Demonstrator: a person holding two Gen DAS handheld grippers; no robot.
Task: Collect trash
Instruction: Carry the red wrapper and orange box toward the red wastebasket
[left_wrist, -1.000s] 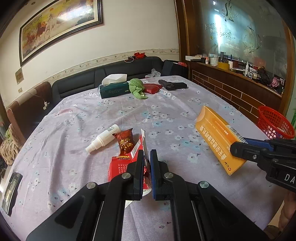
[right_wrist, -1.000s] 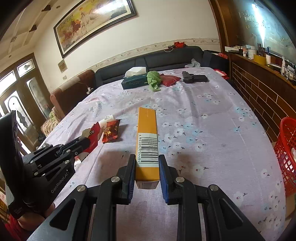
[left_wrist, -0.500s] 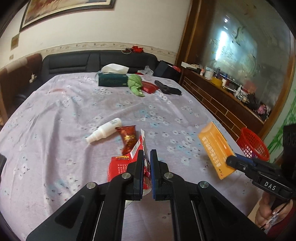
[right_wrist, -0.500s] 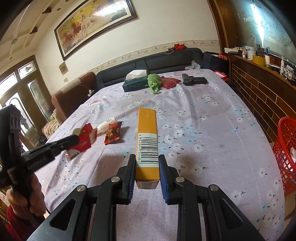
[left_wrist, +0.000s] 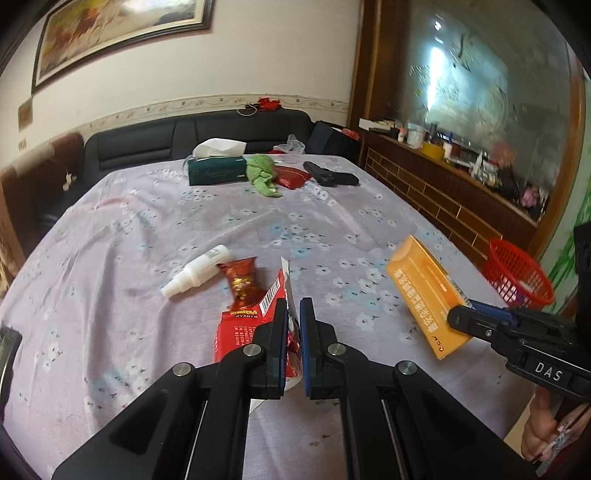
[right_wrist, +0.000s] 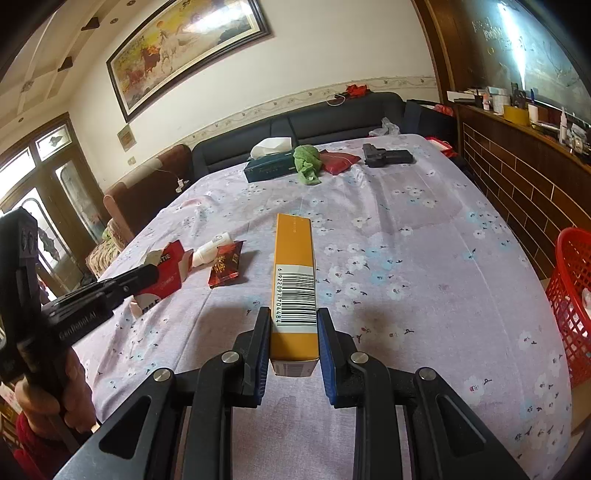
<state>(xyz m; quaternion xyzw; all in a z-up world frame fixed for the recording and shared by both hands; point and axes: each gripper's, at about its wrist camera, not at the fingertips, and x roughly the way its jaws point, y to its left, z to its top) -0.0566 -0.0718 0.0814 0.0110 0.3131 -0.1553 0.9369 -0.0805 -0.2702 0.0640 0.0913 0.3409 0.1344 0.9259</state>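
My left gripper (left_wrist: 293, 314) is shut on a flattened red carton (left_wrist: 243, 325) and holds it above the flowered tablecloth (left_wrist: 184, 229); the carton also shows in the right wrist view (right_wrist: 166, 269). My right gripper (right_wrist: 291, 321) is shut on a long orange box (right_wrist: 294, 280) with a barcode, held level above the table; it also shows in the left wrist view (left_wrist: 428, 295). A red snack wrapper (left_wrist: 242, 282) and a white spray bottle (left_wrist: 197, 271) lie on the cloth. A red mesh basket (left_wrist: 517, 273) stands beside the table at the right.
At the far end lie a green tissue box (left_wrist: 217, 170), a green cloth (left_wrist: 263, 177), a red pouch (left_wrist: 291, 176) and a black object (left_wrist: 332, 178). A black sofa (left_wrist: 147, 147) runs behind the table. A wooden counter (left_wrist: 461, 184) stands at the right.
Both grippers keep their hold. The left gripper has lifted and swung right with the red carton, bringing the basket into view. The right gripper has barely moved.
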